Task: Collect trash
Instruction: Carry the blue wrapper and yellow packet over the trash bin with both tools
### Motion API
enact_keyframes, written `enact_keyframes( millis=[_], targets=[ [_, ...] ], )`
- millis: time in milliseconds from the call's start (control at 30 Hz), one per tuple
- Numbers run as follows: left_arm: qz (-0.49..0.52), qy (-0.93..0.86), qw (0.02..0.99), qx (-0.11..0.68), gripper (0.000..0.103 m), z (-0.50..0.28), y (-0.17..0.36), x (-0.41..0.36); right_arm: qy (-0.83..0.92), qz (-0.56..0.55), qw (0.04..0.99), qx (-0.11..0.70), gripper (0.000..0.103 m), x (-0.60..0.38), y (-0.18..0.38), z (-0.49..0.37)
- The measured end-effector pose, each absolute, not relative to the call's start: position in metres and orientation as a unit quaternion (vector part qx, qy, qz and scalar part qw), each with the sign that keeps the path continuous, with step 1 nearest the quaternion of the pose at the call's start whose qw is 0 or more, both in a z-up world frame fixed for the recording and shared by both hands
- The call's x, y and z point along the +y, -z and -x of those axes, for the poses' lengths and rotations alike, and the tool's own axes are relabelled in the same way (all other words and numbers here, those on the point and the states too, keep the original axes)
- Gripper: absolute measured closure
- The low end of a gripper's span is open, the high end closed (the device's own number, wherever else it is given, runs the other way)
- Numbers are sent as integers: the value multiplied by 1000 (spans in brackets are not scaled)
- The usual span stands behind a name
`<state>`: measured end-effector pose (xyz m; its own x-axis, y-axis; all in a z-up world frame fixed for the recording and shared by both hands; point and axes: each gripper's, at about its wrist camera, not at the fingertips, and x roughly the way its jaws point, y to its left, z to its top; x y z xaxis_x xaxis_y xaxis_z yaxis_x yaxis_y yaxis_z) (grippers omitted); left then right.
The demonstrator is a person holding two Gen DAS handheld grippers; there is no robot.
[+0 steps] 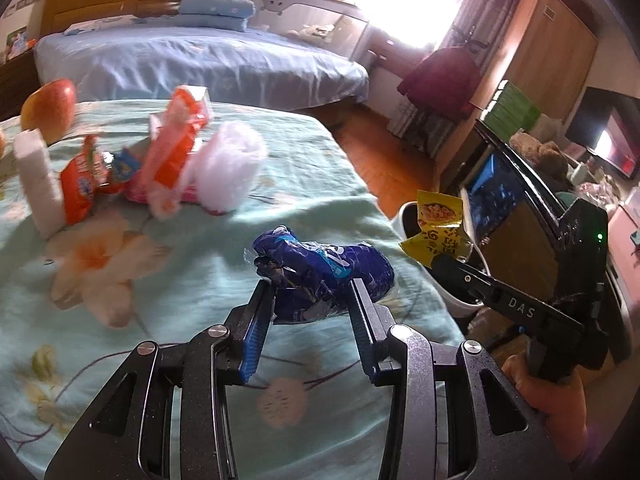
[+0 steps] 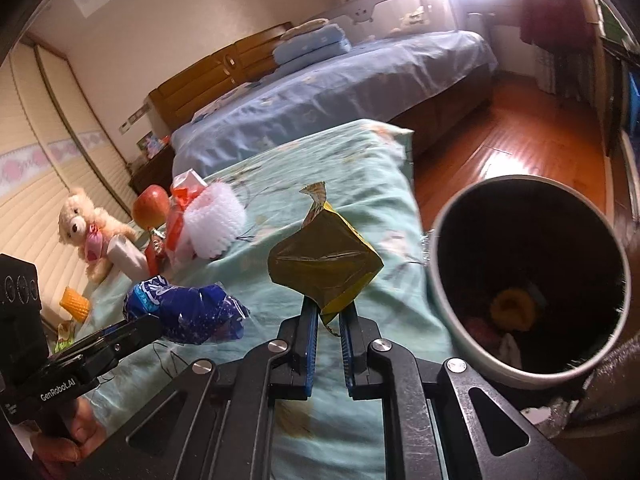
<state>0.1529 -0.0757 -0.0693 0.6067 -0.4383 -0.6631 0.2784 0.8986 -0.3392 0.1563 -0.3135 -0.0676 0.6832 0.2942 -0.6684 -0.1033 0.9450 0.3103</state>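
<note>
Blue-padded fingers of the left gripper (image 1: 312, 292) are closed partway around a crumpled dark blue wrapper (image 1: 320, 272), one pad on each side of it; we cannot tell whether the wrapper still rests on the cloth or hangs just above it. From the right wrist view the same blue wrapper (image 2: 188, 308) sits at the tip of the left gripper (image 2: 158, 326), at 9 o'clock from our right gripper.

Our right gripper (image 2: 329, 312) is nearly closed and pinches the lower corner of a yellow snack packet (image 2: 324, 264), which stands up above the fingers. In the left wrist view that yellow snack packet (image 1: 436, 228) shows at 3 o'clock, held at the tip of the right gripper (image 1: 442, 262) in front of the rim of the bin (image 1: 404, 216).

We note the white-walled bin (image 2: 448, 312) at 3 o'clock of the right gripper, its dark inside holding a yellow item and other scraps we cannot identify.

Both wrappers are over a counter draped in pale green floral cloth (image 1: 180, 300). At 10 o'clock on it lie an orange wrapper (image 1: 86, 180), a white foam net (image 1: 228, 168), an orange-and-white carton (image 1: 180, 136), a white block (image 1: 38, 184) and an apple (image 1: 50, 108). A teddy bear (image 2: 86, 228) sits at 9 o'clock in the right view. A blue-sheeted bed (image 1: 200, 64) lies beyond at 12 o'clock.
</note>
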Motion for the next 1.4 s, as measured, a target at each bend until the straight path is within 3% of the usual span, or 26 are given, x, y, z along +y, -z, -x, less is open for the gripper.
enact_keyframes(
  millis=[1400],
  targets=[
    [39, 277, 873, 400, 65, -178, 60, -201, -7, -172, 912, 373, 93, -422, 81, -131]
  ],
)
